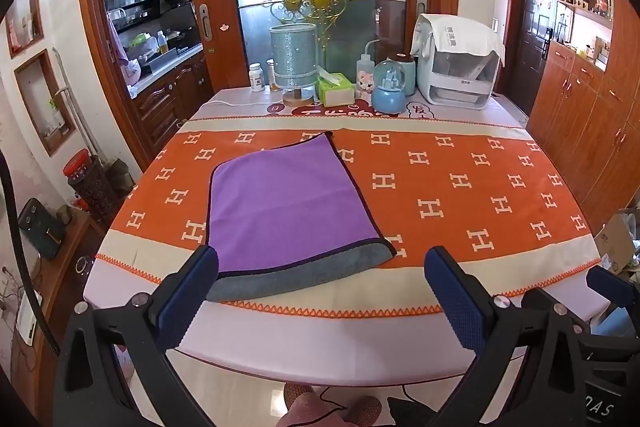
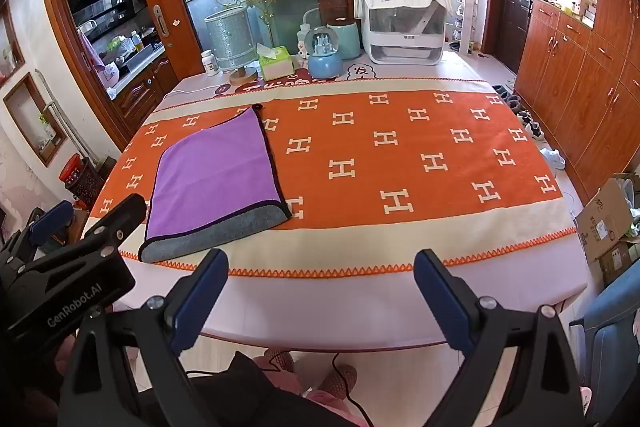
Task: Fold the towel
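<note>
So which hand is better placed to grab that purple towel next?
Left. The left tool is open right at the towel's near grey edge; the right tool, also open, sits off to the towel's right.

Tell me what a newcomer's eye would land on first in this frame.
The purple microfibre towel with its grey underside lies folded over on the left of the orange H-patterned tablecloth. Both the left hand-held gripper and the right hand-held gripper hover open at the near table edge, holding nothing.
</note>
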Demonstrator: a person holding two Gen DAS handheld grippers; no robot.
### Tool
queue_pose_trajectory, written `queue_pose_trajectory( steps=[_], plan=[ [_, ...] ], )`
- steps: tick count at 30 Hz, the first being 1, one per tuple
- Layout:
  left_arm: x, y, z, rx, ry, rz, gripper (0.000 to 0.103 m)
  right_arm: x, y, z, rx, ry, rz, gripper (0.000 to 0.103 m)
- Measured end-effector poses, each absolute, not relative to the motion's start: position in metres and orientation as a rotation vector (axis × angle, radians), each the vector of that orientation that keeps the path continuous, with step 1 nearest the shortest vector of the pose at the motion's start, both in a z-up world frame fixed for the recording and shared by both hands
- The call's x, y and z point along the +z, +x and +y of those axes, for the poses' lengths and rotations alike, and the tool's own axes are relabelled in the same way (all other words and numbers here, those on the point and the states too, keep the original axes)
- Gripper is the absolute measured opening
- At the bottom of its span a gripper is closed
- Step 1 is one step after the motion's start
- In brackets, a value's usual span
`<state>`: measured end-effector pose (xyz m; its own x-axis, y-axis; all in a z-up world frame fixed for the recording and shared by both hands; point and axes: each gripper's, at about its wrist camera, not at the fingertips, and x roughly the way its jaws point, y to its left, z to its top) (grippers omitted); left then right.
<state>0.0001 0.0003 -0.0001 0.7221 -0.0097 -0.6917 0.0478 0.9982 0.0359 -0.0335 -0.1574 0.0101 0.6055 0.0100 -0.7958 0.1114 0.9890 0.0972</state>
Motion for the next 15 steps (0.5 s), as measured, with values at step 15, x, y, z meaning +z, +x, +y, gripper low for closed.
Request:
queue_pose_trajectory(
  steps=[15],
  plan=[
    [0.0032,0.0021,0.0002,-0.029,0.058,0.759,0.102,0.0098,-0.0312,-0.1546,-0.061,0.139,0.923,0.095]
  ],
)
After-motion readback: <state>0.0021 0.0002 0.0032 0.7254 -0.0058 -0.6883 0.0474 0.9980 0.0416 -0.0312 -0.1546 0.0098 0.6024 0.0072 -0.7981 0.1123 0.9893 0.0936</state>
